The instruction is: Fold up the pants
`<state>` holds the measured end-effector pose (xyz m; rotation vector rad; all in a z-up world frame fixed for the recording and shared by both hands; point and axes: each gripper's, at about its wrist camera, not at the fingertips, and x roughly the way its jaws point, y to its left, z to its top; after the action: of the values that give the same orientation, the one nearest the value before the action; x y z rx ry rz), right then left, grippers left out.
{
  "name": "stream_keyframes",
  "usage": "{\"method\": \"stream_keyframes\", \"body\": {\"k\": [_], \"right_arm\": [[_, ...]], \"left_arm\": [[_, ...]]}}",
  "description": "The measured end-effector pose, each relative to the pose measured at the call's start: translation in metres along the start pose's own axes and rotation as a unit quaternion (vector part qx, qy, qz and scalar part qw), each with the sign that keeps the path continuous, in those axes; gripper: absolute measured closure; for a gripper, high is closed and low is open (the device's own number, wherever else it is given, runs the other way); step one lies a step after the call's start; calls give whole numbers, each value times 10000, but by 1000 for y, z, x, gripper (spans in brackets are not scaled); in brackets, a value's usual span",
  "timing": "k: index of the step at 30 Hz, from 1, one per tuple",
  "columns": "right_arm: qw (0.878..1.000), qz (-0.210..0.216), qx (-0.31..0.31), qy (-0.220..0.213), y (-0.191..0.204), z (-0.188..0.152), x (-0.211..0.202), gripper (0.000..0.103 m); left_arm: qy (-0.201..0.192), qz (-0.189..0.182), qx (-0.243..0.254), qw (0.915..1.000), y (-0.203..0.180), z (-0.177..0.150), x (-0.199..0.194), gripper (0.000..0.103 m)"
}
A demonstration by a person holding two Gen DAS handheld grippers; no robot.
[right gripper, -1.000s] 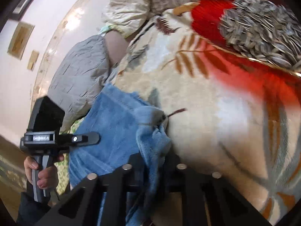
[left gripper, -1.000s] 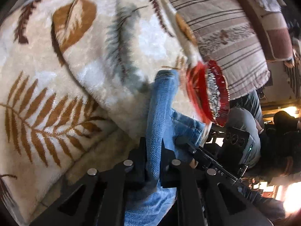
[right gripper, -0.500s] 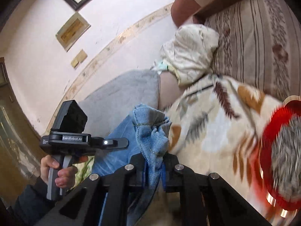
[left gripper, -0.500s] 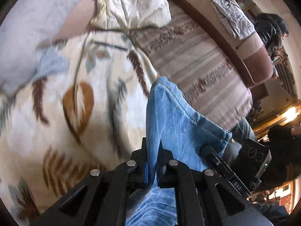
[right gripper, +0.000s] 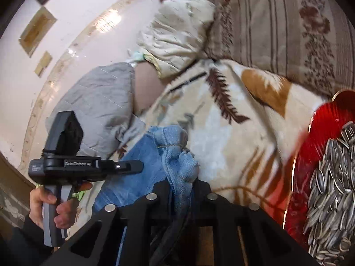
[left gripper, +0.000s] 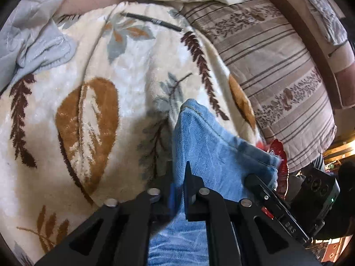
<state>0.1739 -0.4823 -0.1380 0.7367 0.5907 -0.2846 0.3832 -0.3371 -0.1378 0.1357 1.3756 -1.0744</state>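
Observation:
Blue denim pants [left gripper: 210, 146] lie on a cream leaf-print blanket [left gripper: 88, 110], their folded edge raised. My left gripper [left gripper: 177, 170] has that edge between its jaws; the jaws are opening, a gap shows beside the cloth, and the pads are not pressing on it. In the right wrist view a bunched corner of the pants [right gripper: 177, 155] stands between the jaws of my right gripper [right gripper: 183, 182], which are also opening and loose around it. A hand [right gripper: 55, 201] holds the left gripper's handle at the lower left.
A red dish [right gripper: 321, 144] heaped with sunflower seeds sits on the blanket right beside the right gripper; its rim [left gripper: 280, 155] shows past the denim. A striped cushion [left gripper: 277, 66] lies beyond, a grey pillow [right gripper: 95, 102] to the left, and a dark pen-like stick [left gripper: 153, 20] far off.
Both grippers carried the denim edge forward across the blanket toward the cushions. Their jaws, tight on the cloth before, now stand wider. The red dish has shifted to the right of the right wrist view.

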Motion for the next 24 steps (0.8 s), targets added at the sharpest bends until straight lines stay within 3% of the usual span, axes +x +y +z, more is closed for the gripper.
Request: {"method": "stream_keyframes", "body": {"k": [1,2,3,4,5,7,10,19,24], "right_arm": [[10000,-77,36,-4,0,1,-5,76],[9999,-138,25,-63,0,2,-11,58],[9996,-199,-47,-202,3,5,-22,26],[9991,-210,-96,-351,5,7,-31,14],[9983,-200,-160,-525,9,7,-43,10],[9950,-143,-490,-853,25,8,-69,10],[9911,126,-892,-978,52,5,-99,10],[9780,1008,-1665,-751,116,-43,-146,10],[9828,1061,-1421,-507,119,-62,-143,10]], "left_arm": [[-97,85,-6,9999,-2,-2,-8,71],[-235,170,-68,9996,-3,-4,-19,33],[-456,192,-214,9985,-3,-9,-37,4],[-669,177,-307,9971,-3,-13,-52,1],[-868,146,-353,9955,-3,-18,-66,1],[-1180,251,-375,9920,-7,-37,-104,1],[-1567,527,-381,9855,-16,-75,-156,1],[-2041,1177,-648,9697,-24,-220,-294,1],[-2041,1638,-593,9633,-19,-274,-321,1]]}}
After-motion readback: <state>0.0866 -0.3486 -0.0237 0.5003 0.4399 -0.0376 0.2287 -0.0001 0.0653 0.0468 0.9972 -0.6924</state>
